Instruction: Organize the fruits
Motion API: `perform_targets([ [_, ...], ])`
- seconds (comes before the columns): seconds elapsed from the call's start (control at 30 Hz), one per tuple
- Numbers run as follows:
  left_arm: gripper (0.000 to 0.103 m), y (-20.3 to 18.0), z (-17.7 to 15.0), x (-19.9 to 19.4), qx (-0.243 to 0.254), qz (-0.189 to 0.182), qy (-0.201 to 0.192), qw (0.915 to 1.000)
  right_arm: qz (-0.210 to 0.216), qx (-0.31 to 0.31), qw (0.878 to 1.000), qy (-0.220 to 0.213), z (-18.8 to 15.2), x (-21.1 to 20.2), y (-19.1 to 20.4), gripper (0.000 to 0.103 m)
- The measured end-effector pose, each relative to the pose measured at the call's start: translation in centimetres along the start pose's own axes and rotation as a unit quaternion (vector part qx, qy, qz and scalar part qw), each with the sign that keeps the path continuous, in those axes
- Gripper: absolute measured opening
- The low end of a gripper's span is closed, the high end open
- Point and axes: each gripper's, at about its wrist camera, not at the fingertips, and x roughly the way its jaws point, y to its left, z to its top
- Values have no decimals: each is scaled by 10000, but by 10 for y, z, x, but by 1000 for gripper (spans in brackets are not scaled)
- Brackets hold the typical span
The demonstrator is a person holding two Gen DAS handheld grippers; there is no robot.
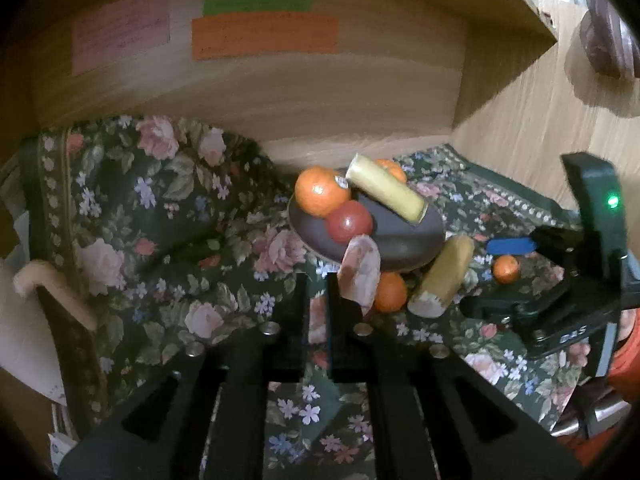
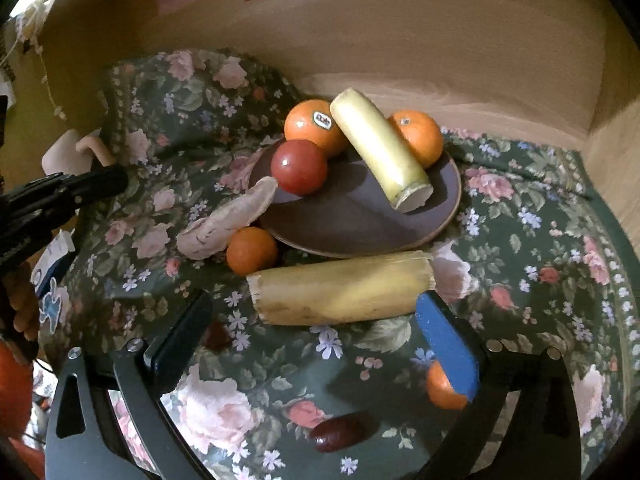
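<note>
A dark plate (image 2: 352, 224) holds two oranges (image 2: 314, 124), a red tomato (image 2: 298, 166) and a pale banana piece (image 2: 380, 150); the plate also shows in the left wrist view (image 1: 400, 240). A pinkish piece (image 2: 228, 220) leans on its rim. On the cloth lie a small orange (image 2: 251, 250), a yellow banana piece (image 2: 340, 288), another orange (image 2: 442, 390) and a dark date (image 2: 340, 432). My right gripper (image 2: 316, 320) is open, just short of the yellow banana piece. My left gripper (image 1: 318, 292) is shut and empty, near the pinkish piece (image 1: 360, 272).
A floral cloth (image 2: 540, 264) covers the surface inside a wooden cubby (image 1: 280, 92) with coloured notes on its back wall. The cloth bunches up at the left (image 1: 140, 200). Papers (image 1: 24, 344) lie at the far left.
</note>
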Motion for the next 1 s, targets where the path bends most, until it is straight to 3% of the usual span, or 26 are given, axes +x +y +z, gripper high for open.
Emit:
perform_targets([
  [0.07,27,3,-6,9,-58,-50,161,9998,-83,-46,9999,-32,-2,-4,2,101],
  [0.13,60,3,-12,19,-60,-42,298,9995,-190,-84,9998,-39,-4,-4,2,101],
  [0.27,68,-2,-20,38,90,55,536,9985,-421,-145,9990,50,1,9,7,101],
  [0.4,86,-6,-20,59,210,65,788,9966,-772,-244,9966,156,4,25,9,102],
  [0.6,86,-15,-13,87,462,162,1110,9926,-736,-340,9963,276,-2,26,3,99],
  [0.67,86,-18,-11,92,569,138,1150,9916,-524,-279,9974,398,-6,23,-6,89],
  [0.8,85,-20,-13,91,770,151,1013,9918,-591,-295,9966,485,-10,13,-16,74],
  [0.87,74,-20,-15,91,816,138,1025,9913,-700,-365,9957,494,-12,6,-20,65],
  [0.9,60,-19,-15,92,833,137,1053,9908,-748,-382,9952,497,-13,3,-22,64],
  [1.0,58,-14,-15,92,769,105,1058,9914,-782,-361,9949,517,-13,-6,-27,59],
])
